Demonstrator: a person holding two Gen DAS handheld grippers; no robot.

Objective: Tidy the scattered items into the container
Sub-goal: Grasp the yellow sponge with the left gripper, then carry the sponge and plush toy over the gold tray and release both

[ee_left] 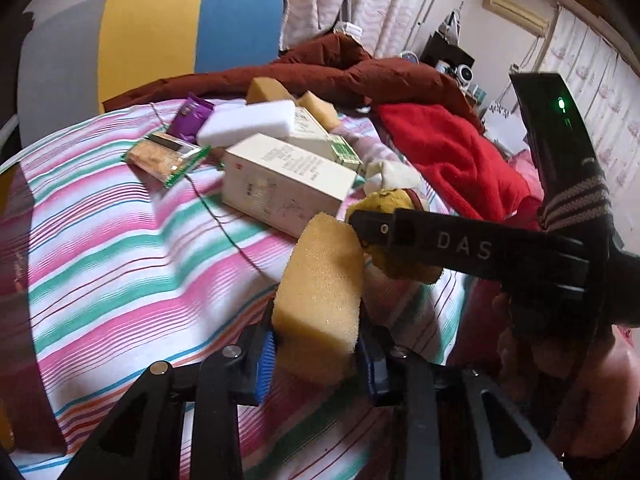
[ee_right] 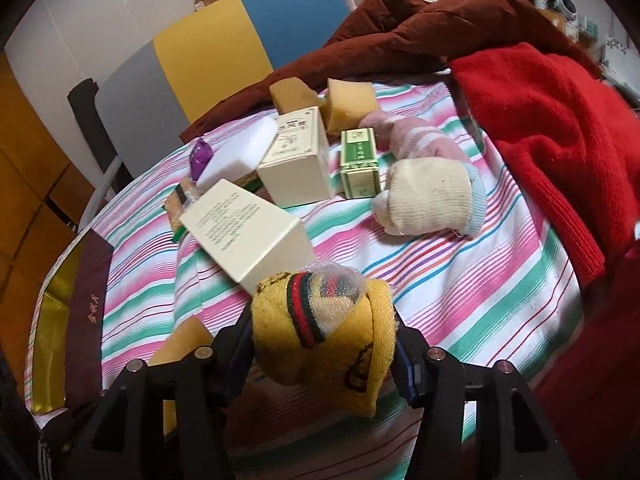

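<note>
My left gripper (ee_left: 316, 348) is shut on a yellow sponge (ee_left: 320, 292), held above the striped bedsheet (ee_left: 120, 240). My right gripper (ee_right: 324, 348) is shut on a rolled yellow sock (ee_right: 332, 328) with a red and green band; it also shows in the left wrist view (ee_left: 400, 268) beside the sponge, under the right gripper's black body. Scattered on the sheet are white boxes (ee_right: 244, 232) (ee_right: 298, 160), a green box (ee_right: 359, 164), a cream sock (ee_right: 432, 200), a pink sock (ee_right: 416, 140), two sponges (ee_right: 348, 104) and snack packets (ee_left: 166, 156). A dark box with a gold lining (ee_right: 80, 320) sits at the left edge.
A red sweater (ee_right: 540, 120) and a brown blanket (ee_right: 400, 36) lie along the far and right side of the bed. A grey, yellow and blue chair back (ee_left: 152, 40) stands behind the bed. A white foam block (ee_left: 248, 122) and a purple packet (ee_left: 192, 116) lie among the items.
</note>
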